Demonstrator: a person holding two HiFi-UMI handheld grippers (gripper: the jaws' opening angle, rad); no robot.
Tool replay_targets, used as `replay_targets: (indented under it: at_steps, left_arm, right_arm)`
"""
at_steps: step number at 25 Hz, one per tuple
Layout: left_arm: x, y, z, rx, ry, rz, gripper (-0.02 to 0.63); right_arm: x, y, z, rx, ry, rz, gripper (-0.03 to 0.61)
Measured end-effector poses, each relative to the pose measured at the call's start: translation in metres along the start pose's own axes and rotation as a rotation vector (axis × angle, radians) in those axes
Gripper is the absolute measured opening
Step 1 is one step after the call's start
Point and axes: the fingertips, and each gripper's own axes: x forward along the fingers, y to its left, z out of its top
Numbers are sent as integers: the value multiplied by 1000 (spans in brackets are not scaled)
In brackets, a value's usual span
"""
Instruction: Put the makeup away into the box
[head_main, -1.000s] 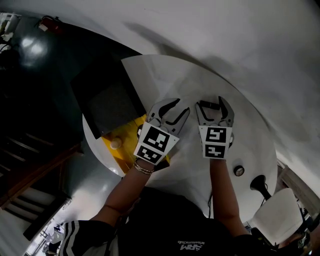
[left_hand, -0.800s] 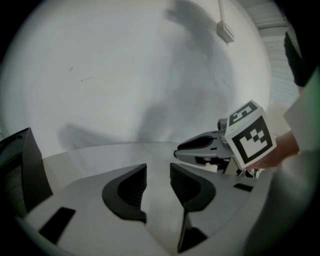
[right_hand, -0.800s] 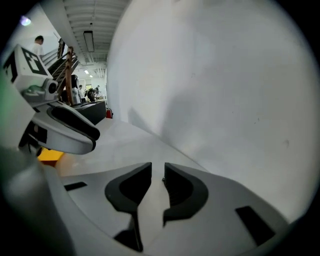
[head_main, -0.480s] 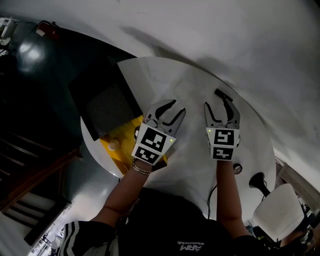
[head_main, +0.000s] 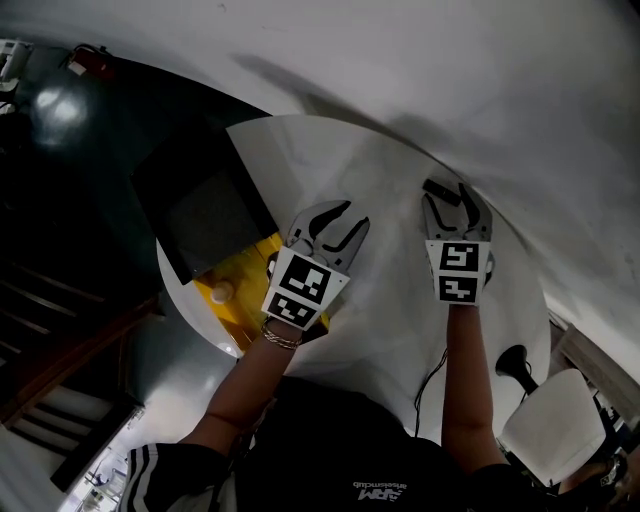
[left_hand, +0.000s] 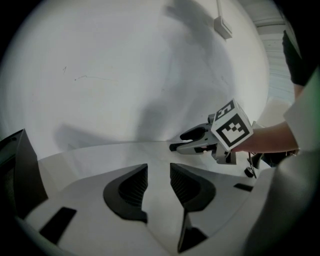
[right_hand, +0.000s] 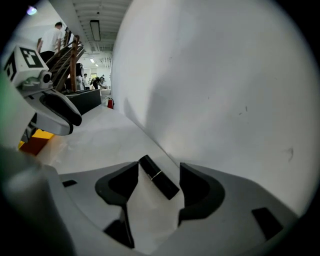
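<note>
Lipstick (right_hand: 159, 177) lies slantwise between right gripper (right_hand: 158, 165) jaws, just narrowed, ungripped; square up before closing. Left gripper (left_hand: 159, 167) gapes empty.

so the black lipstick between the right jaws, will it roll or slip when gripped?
The lipstick looks stiff and small, so likely light. It lies askew, untouched, between the right gripper and its open jaws, which have just been closing; closing further could swivel it on the smooth table. The smooth case may slip; its sides look flat, so rolling seems unlikely.
</note>
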Motion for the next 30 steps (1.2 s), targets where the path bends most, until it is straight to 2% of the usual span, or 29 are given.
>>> replay_targets:
  at_steps: [7, 10, 11, 15, 21, 30]
  left_arm:
    - [-3, -1, 6, -3, -21, 7, 144]
    - [-3, -2, 5, -6, -20, 4, 144]
    - [-2, -2, 5, -7, -20, 2, 144]
    - [-5, -5, 7, -4, -23, -2, 144]
    - [-13, -8, 11, 1, -38, -3, 143]
    - [-35, -25, 24, 2, -75, -21, 138]
  right_arm:
    - [8, 0, -6, -29, 31, 80, 253]
    - [5, 3, -6, -20, 20, 87, 113]
    - [3, 4, -6, -10, 17, 96, 106]
    - [-3, 15, -6, 40, 7, 164, 104]
    - [-23, 32, 7, 34, -47, 213, 104]
    - [-63, 48, 30, 3, -114, 243, 104]
